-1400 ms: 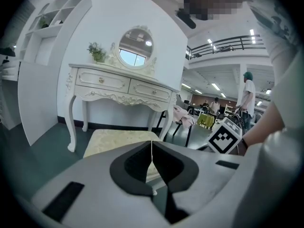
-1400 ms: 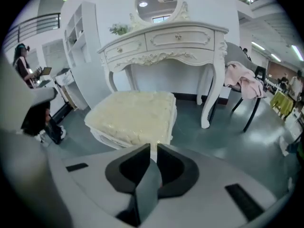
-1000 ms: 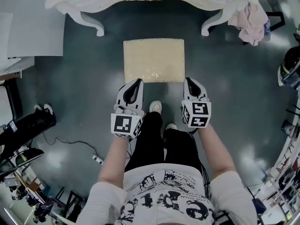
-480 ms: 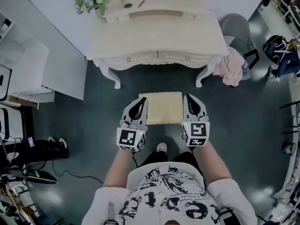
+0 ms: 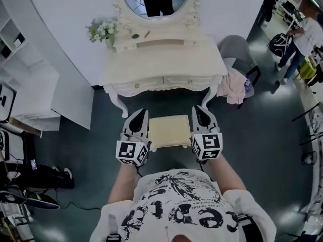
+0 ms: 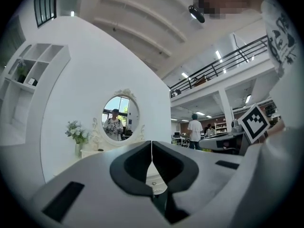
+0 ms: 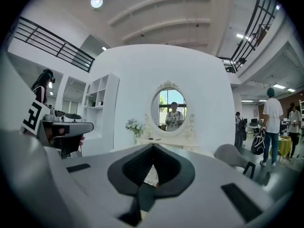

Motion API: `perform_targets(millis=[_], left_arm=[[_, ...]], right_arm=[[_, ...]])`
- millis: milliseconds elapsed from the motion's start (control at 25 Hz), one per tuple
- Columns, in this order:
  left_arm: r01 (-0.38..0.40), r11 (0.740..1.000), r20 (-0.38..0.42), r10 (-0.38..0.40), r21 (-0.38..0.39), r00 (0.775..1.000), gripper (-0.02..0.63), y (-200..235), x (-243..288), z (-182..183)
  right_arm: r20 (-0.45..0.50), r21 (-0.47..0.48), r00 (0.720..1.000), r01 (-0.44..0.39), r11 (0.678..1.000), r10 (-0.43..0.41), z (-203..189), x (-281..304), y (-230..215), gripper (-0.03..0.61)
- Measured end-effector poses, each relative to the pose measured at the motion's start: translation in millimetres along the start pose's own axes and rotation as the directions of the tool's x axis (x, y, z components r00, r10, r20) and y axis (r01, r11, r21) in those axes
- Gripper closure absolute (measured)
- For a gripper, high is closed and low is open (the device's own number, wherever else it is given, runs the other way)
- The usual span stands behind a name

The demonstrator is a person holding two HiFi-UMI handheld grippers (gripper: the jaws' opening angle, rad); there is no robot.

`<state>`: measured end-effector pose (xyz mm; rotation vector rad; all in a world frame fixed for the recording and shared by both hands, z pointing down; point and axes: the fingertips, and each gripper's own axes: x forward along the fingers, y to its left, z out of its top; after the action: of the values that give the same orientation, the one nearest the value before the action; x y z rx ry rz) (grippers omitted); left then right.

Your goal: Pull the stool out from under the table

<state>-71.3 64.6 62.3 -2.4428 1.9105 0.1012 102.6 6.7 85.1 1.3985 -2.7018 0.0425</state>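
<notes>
Holding both tongs level and off the stool: left gripper (image 5: 140,116) and right gripper (image 5: 199,113) are both sitting fully closed, with nothing between the jaws. Stool (image 5: 170,131) is standing on the floor just in front of the table (image 5: 164,59), clear of its front edge, and is showing between the two grippers in the head view. Pull-out step is looking done, so the task is likely wrapping up. Any further pull is calling for lowering to the seat edge, opening the jaws and regripping.
</notes>
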Motion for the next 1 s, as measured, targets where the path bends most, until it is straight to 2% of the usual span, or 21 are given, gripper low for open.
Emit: perform_targets(millis=[400,800,1000], left_arm=[[0.032,0.999,-0.02,-0.031,0.041,0.999,0.592,-19,-19,0],[0.02,0.999,-0.015,-0.019,0.04,1.0,0.592,-15,-16,3],[0.006,0.998,-0.037,-0.004,0.055,0.999,0.592,-8,-12,1]], right_arm=[[0.0,-0.014,1.0,-0.008,1.0,0.008,2,-17,11,0.561],[0.006,-0.02,0.999,-0.036,0.999,0.036,8,-10,20,0.562],[0.009,-0.007,0.999,-0.045,0.999,0.045,6,-3,21,0.561]])
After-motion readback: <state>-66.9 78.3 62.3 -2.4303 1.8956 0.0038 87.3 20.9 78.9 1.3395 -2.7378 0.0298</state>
